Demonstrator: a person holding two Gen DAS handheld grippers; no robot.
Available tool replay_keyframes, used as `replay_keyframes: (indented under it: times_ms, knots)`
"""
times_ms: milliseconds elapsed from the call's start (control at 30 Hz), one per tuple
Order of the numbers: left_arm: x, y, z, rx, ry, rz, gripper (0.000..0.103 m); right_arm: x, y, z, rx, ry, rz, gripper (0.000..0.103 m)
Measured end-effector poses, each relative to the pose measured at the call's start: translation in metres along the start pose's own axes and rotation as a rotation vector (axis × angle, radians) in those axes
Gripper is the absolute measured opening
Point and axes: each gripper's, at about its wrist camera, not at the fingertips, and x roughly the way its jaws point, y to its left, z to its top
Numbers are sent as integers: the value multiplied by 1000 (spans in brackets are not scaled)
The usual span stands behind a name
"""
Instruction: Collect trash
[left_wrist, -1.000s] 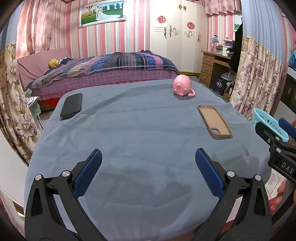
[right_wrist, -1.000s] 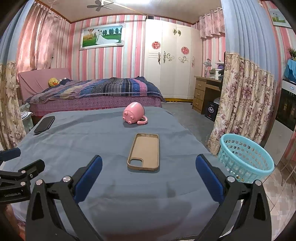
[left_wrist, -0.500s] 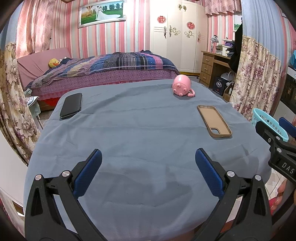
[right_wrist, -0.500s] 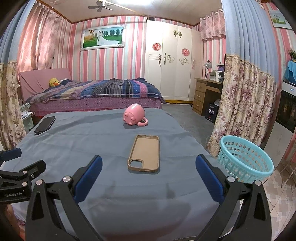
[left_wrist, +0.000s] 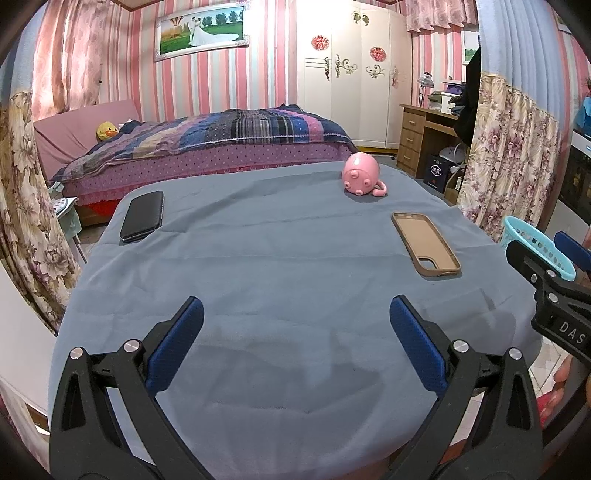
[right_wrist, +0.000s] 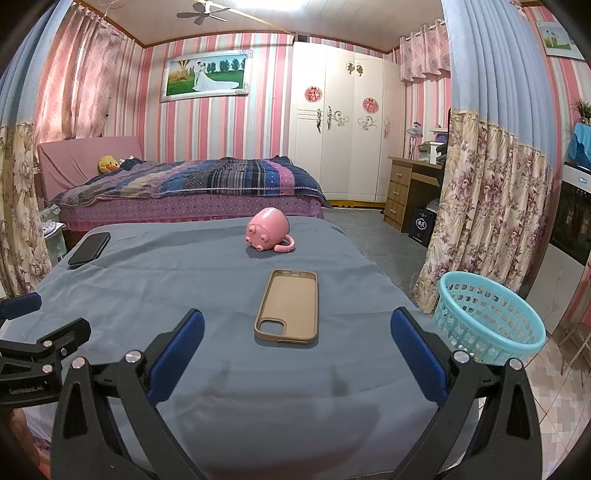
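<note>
Left gripper (left_wrist: 296, 332) wide, empty, over near edge of counter (left_wrist: 280, 266). Right gripper (right_wrist: 297, 334) likewise wide, empty, near right edge. On counter: pink pig mug (right_wrist: 268, 229) on side at far edge, tan phone case (right_wrist: 288, 307) right of middle, black phone (right_wrist: 89, 249) at far left corner. No obvious trash on cloth. Teal basket (right_wrist: 489, 319) on floor beside right edge; inside not visible. Scene fits cleared counter or unpicked items; stage unsettled.

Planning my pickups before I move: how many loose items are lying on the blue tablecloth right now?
3. A black phone at the far left edge, a pink pig mug on its side at the far middle, and a tan phone case nearest the right gripper. None seems hidden.
</note>
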Motion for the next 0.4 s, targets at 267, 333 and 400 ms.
replay_keyframes:
  times_ms: [267, 333, 400]
  knots:
    - [0, -2, 0, 8, 4, 3, 97, 0, 0, 0, 0, -1, 0, 99]
    - [0, -3, 0, 15, 3, 4, 97, 0, 0, 0, 0, -1, -1, 99]
    - [0, -3, 0, 17, 4, 2, 97, 1, -1, 0, 2, -1, -1, 99]
